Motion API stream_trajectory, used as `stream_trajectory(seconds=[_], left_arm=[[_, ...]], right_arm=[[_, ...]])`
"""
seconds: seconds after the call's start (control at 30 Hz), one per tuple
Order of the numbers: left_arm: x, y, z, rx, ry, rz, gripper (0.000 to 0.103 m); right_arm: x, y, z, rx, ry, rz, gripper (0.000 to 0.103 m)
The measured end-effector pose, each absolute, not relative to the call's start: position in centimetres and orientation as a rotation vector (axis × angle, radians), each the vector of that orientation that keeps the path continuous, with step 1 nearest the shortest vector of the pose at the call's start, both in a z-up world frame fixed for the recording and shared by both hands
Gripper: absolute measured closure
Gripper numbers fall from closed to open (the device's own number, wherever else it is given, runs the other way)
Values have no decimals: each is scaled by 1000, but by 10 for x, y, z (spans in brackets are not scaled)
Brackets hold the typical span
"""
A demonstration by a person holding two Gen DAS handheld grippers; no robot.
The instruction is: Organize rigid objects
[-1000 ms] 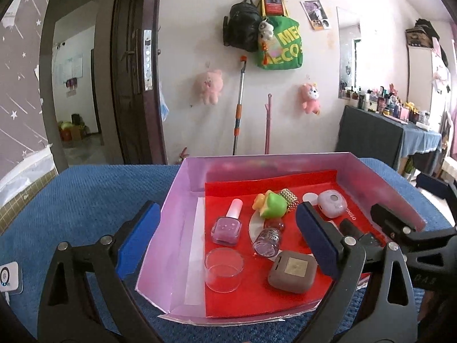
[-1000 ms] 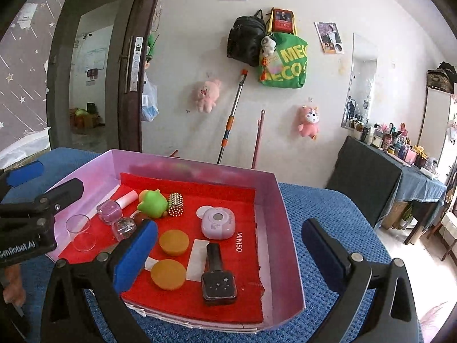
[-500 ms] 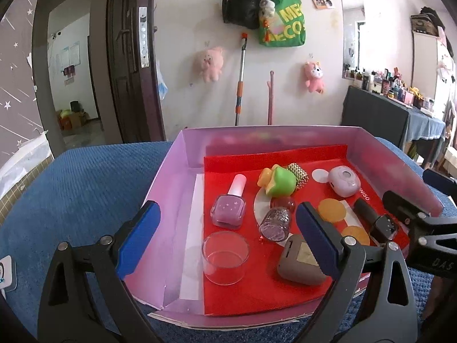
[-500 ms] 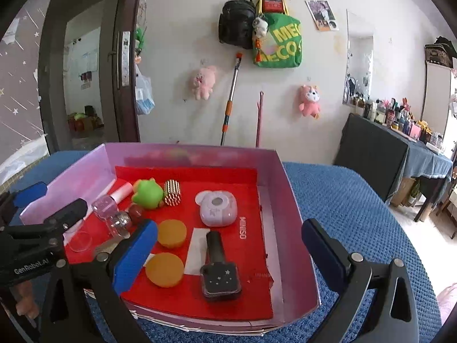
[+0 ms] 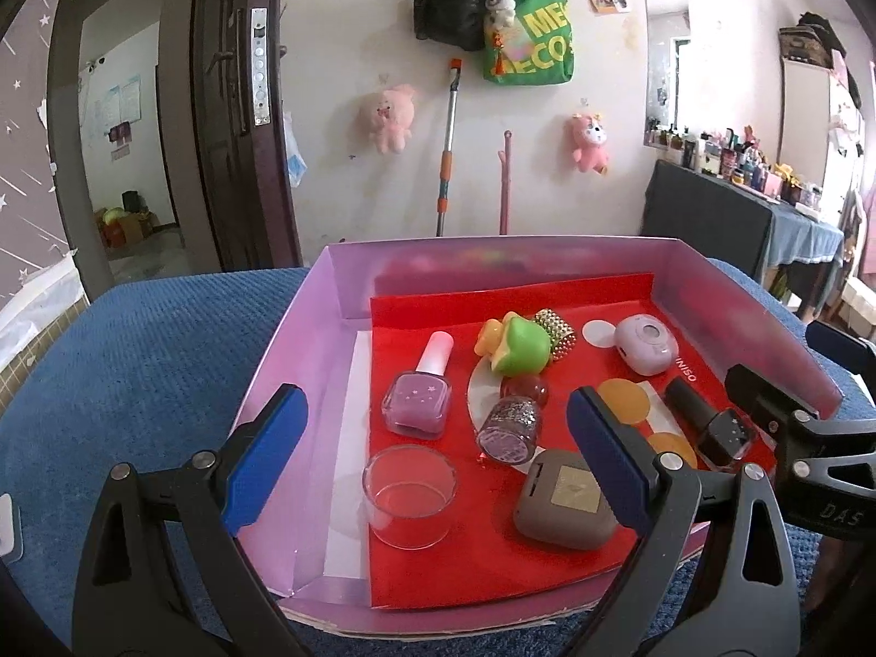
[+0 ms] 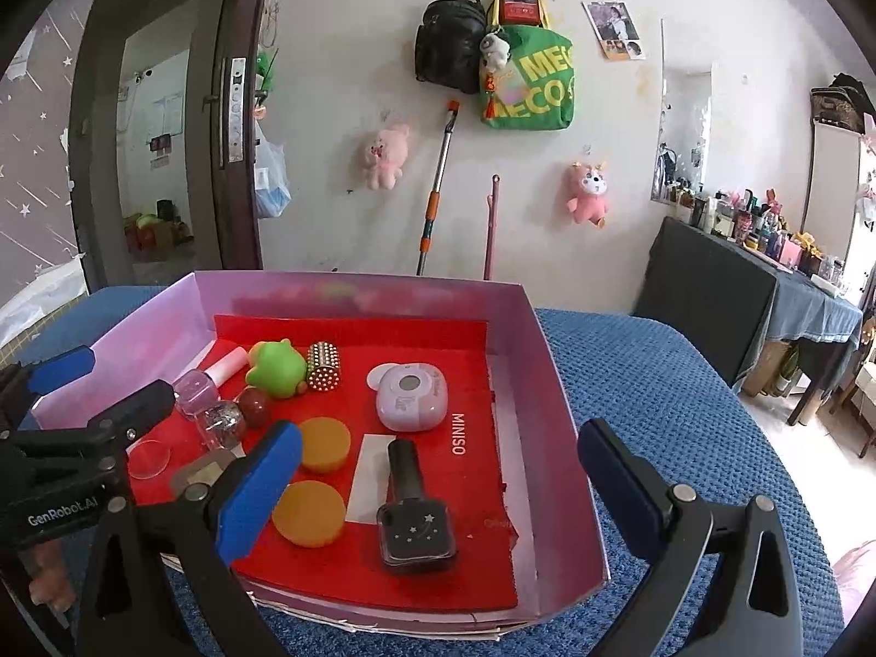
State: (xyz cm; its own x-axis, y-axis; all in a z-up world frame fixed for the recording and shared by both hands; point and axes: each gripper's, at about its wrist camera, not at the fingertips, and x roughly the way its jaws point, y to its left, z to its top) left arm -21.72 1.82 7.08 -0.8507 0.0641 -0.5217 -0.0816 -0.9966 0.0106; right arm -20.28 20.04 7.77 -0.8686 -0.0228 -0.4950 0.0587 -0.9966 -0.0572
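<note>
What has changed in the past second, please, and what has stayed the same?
Both open grippers, left and right, have come closer to the box, so its contents look larger. Nothing was gripped or released. The cup, bottles and other items lie as before.

Pink-walled shallow box (image 5: 339, 284) with red liner, holding all items.

- Lilac nail polish bottle (image 5: 417, 402), white cap, lying flat, cap toward the far wall, at the liner's left edge.
- Clear glass cup (image 5: 409, 495), upright, just in front of the lilac bottle.
- Glitter-filled bottle (image 5: 508, 430) with a dark red round cap, lying flat, near the centre.
- Green toy frog (image 5: 517, 350) behind it, touching a studded gold cylinder (image 5: 555, 331).
- Brown square case (image 5: 564, 501), gold plate on top, near the front edge.
- Lilac rounded case (image 6: 411, 397), right of centre.
- Two orange discs (image 6: 324, 444), flat, one in front of the other.
- Black nail polish bottle (image 6: 415, 509), star-printed, lying flat, cap toward the far wall.
</note>
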Motion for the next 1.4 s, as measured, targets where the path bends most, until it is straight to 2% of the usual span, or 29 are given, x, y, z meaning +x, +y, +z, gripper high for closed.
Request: stream_trajectory(seconds=[1.4], left_arm=[[-219, 21, 69, -860, 56, 2919, 6]], right_arm=[[-208, 203, 75, 822, 114, -3005, 0]])
